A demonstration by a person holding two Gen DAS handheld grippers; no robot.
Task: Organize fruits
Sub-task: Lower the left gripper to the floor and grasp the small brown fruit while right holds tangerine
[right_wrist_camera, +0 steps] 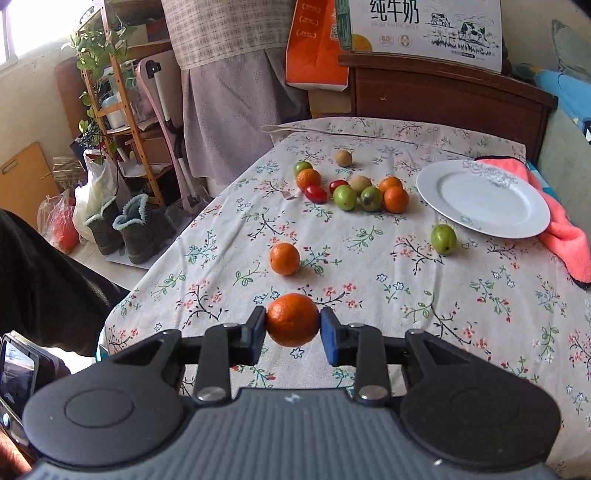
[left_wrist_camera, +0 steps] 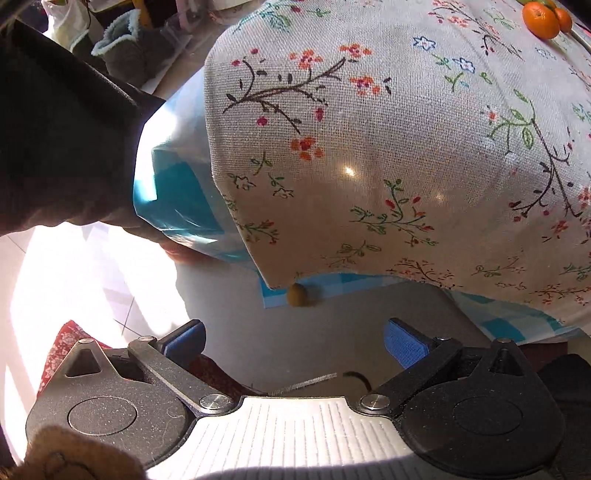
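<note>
My right gripper (right_wrist_camera: 293, 326) is shut on an orange mandarin (right_wrist_camera: 293, 319) and holds it above the near part of the flowered tablecloth (right_wrist_camera: 406, 295). Another mandarin (right_wrist_camera: 284, 259) lies just beyond it. A green fruit (right_wrist_camera: 443, 239) lies near a white plate (right_wrist_camera: 484, 197) at the right. A cluster of mandarins, green fruits, red tomatoes and brown fruits (right_wrist_camera: 354, 190) lies farther back. My left gripper (left_wrist_camera: 295, 341) is open and empty, below the table's corner. In its view two mandarins (left_wrist_camera: 546, 19) show at the top right, and a small brown fruit (left_wrist_camera: 296, 294) lies on the floor.
A pink cloth (right_wrist_camera: 565, 236) lies under the plate's right side. A wooden headboard (right_wrist_camera: 443, 92) with cartons stands behind the table. Boots (right_wrist_camera: 136, 229), bags and a plant shelf (right_wrist_camera: 110, 92) stand on the floor at the left. A blue checked cloth (left_wrist_camera: 177, 192) hangs under the tablecloth.
</note>
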